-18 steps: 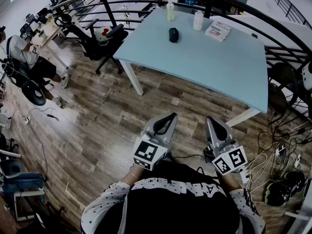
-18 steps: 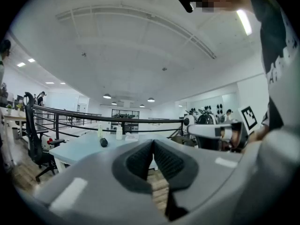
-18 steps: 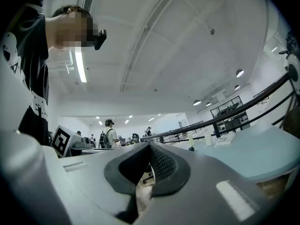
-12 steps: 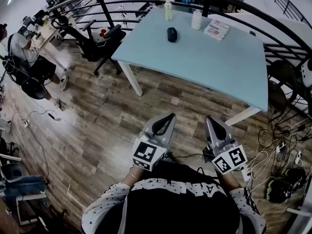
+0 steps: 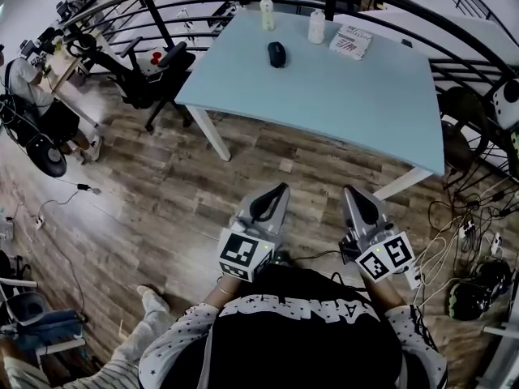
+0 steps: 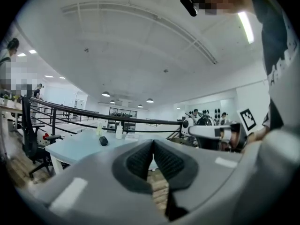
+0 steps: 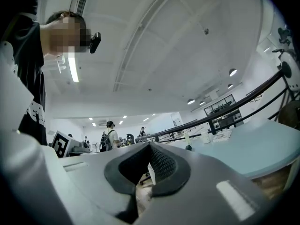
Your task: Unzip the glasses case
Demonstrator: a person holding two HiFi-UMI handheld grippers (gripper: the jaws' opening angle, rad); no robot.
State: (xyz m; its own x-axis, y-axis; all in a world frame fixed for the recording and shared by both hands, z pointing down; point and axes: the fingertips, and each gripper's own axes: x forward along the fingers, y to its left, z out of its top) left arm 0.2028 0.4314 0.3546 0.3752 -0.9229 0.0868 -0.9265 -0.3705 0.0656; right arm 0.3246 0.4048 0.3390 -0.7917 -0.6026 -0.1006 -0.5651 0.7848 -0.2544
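The glasses case (image 5: 276,53), small, black and oval, lies on the far part of the light blue table (image 5: 357,104). It also shows as a dark lump (image 6: 103,141) in the left gripper view and as a tiny one (image 7: 188,147) in the right gripper view. Both grippers are held close to the person's body over the wooden floor, well short of the table. The left gripper (image 5: 280,189) points toward the table with its jaws shut and empty (image 6: 153,142). The right gripper (image 5: 350,191) is beside it, also shut on nothing (image 7: 150,146).
Two bottles (image 5: 267,13) (image 5: 316,27) and a printed packet (image 5: 350,42) stand at the table's far edge. A black office chair (image 5: 154,63) sits left of the table, with a curved dark railing behind. Cables (image 5: 466,233) litter the floor at right. A shoe (image 5: 152,300) shows at lower left.
The head view has shifted, so the table now sits a little further left and nearer. A shoe and a trouser leg have come into view at lower left. Both grippers keep their pose.
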